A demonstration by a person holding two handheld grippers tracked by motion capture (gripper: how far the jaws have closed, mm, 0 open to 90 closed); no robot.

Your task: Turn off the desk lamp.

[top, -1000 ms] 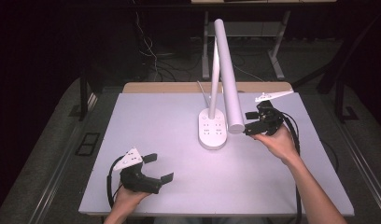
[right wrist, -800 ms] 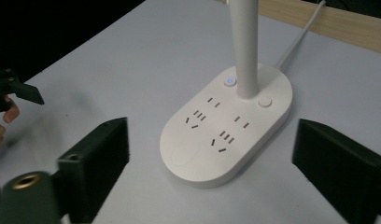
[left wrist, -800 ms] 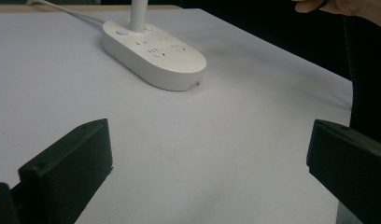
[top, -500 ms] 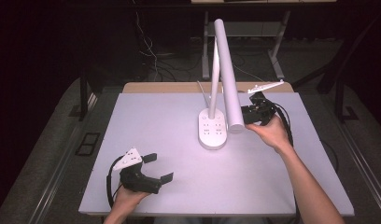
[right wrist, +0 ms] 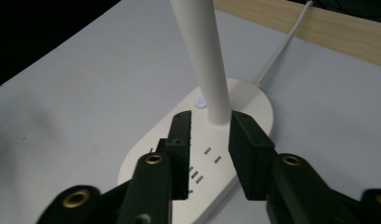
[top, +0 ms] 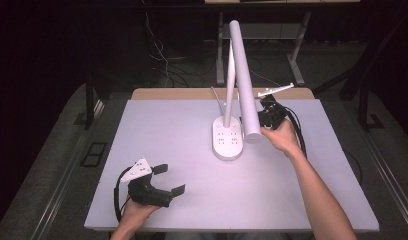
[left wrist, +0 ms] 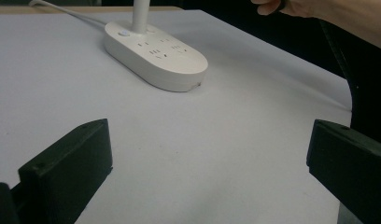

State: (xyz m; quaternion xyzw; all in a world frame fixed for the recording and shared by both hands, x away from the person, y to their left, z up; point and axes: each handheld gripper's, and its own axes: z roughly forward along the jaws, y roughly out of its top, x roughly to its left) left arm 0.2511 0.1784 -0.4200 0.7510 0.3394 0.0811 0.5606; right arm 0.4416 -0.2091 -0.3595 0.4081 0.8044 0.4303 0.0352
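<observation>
A white-topped table [top: 192,150] with a wooden strip along its far edge carries everything here, its surface running from the dark floor at the far side to the person's near edge. The largest thing on it is a white desk lamp [top: 242,80], which stands a little right of the middle, toward the far edge. Its long tubular head slants down from high above the far edge to a blunt end just beside the right gripper. Its slimmer upright post rises from an oval white base [top: 227,141] that has rows of socket slots on top and a small lit blue button [right wrist: 201,101] close to the post. A thin white cable [right wrist: 282,44] leaves the base and runs over the wooden far edge.

The person's right forearm [top: 317,195] reaches in from the near right corner toward the lamp. The right gripper [top: 270,116] is held above the table just right of the lamp head, its grey plate tipped up. In the right gripper view its two black jaws [right wrist: 211,144] stand partly open, pointed down at the base with the post's foot seen between their tips; they hold nothing.

The left gripper [top: 159,182] sits near the near left corner, low over the table, held by the left hand [top: 137,212]. Its jaws are spread wide, with bare table between them in the left gripper view, and grip nothing.
</observation>
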